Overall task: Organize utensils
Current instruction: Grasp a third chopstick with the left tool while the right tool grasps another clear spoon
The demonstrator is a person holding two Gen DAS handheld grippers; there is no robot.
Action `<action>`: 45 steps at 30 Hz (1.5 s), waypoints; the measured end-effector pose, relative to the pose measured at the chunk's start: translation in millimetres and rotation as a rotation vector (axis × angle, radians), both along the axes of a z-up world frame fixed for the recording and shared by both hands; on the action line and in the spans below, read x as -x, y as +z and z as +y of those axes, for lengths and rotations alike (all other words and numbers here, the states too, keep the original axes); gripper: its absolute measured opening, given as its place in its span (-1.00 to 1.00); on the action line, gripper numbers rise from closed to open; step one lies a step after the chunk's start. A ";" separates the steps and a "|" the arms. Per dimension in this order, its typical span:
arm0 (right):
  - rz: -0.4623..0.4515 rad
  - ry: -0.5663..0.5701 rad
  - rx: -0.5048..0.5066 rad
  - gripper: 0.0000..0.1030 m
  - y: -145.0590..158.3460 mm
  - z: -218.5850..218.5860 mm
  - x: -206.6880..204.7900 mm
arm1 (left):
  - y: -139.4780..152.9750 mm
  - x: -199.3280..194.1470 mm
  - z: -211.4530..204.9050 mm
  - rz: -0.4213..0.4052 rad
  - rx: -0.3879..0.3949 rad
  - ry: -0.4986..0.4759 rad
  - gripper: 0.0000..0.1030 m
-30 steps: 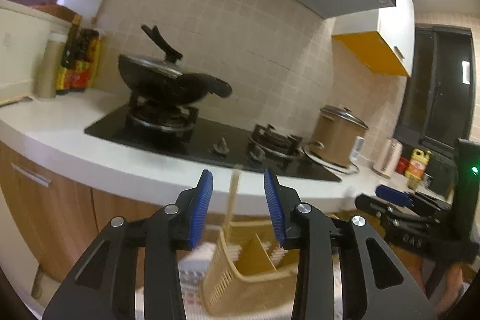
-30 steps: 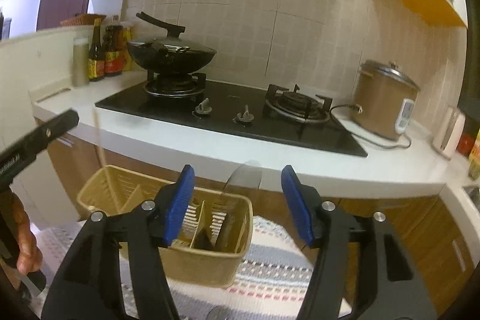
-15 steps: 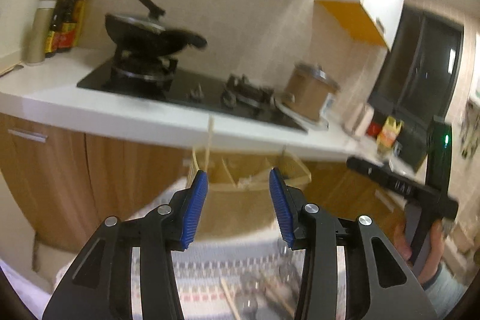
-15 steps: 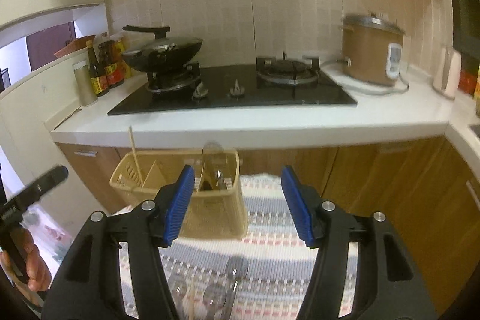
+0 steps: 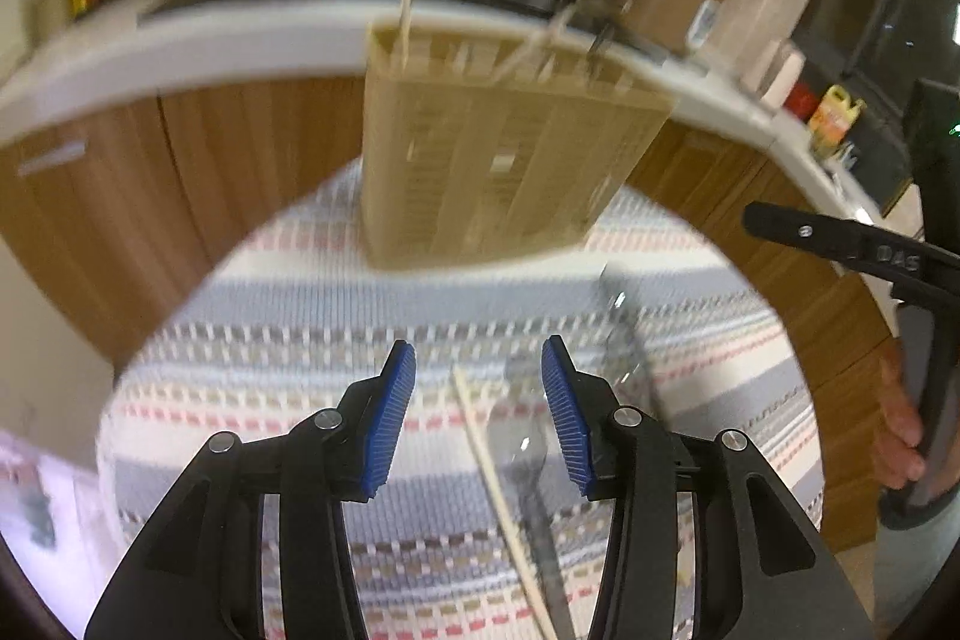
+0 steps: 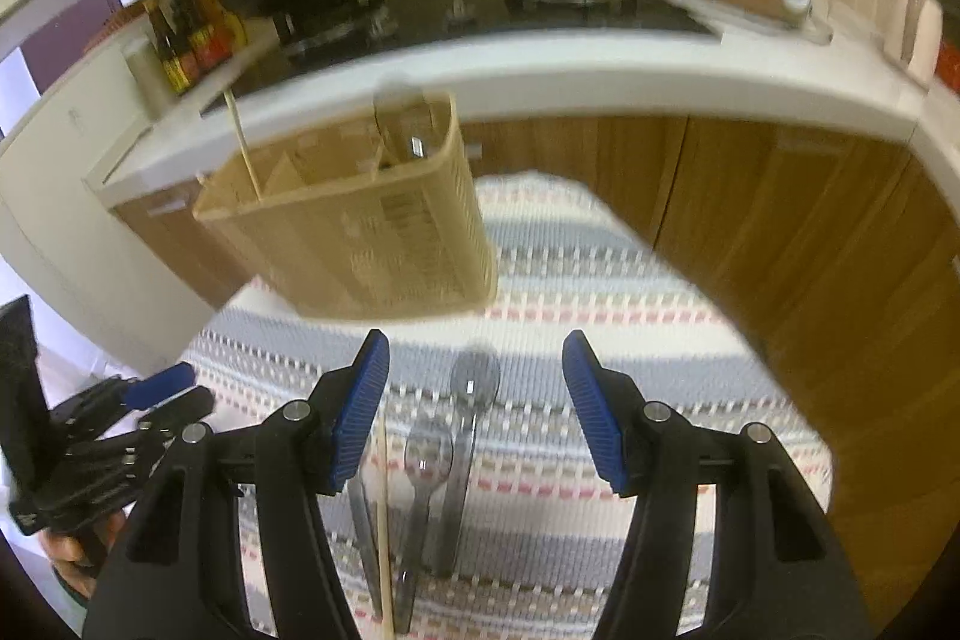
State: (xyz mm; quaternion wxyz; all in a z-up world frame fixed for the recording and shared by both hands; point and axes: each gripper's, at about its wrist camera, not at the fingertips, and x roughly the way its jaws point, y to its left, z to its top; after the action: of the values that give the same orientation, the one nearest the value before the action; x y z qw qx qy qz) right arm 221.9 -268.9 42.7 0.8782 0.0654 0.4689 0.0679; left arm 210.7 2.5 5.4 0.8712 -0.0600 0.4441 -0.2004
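so we've a chopstick [image 6: 243, 142] and spoon [image 6: 399, 112] in the caddy [image 6: 360, 226] at twelve o'clock, while clear spoons [image 6: 447, 454] and a second chopstick [image 5: 498, 490] wait on the mat [image 6: 600, 340], left gripper [image 5: 477, 418] and right gripper [image 6: 474, 406] both part-open, empty.

Utensil caddy [image 6: 360, 232] sits on the mat [image 6: 600, 280], spoons [image 6: 462, 436] and a chopstick [image 6: 381, 520] lying in front; stove desk [image 6: 600, 82] behind it.
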 end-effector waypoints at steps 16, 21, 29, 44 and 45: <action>0.327 -0.031 -0.025 0.10 -87.0 15.6 -55.7 | -65.8 -49.7 5.5 0.334 0.059 0.021 -0.38; 0.339 -0.034 0.010 0.10 -92.8 19.7 -63.5 | -65.0 -53.4 -7.2 0.313 -0.006 0.015 -0.38; 0.339 -0.041 0.085 0.09 -107.1 37.5 -76.3 | -62.7 -53.9 -39.5 0.272 -0.120 -0.002 -0.46; 0.342 -0.010 0.221 -0.43 -112.6 93.3 -80.9 | -64.7 -53.7 -37.0 0.240 -0.214 0.010 -0.68; 0.339 -0.009 0.225 -0.43 -111.6 97.5 -81.1 | -64.8 -53.3 -37.1 0.241 -0.212 0.011 -0.69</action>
State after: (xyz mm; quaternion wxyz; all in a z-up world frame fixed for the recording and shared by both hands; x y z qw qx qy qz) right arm 303.0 -171.5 -68.9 0.7889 -0.0204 0.6142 -0.0010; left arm 264.0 -34.7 -59.4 0.8142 0.0064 0.5637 -0.1389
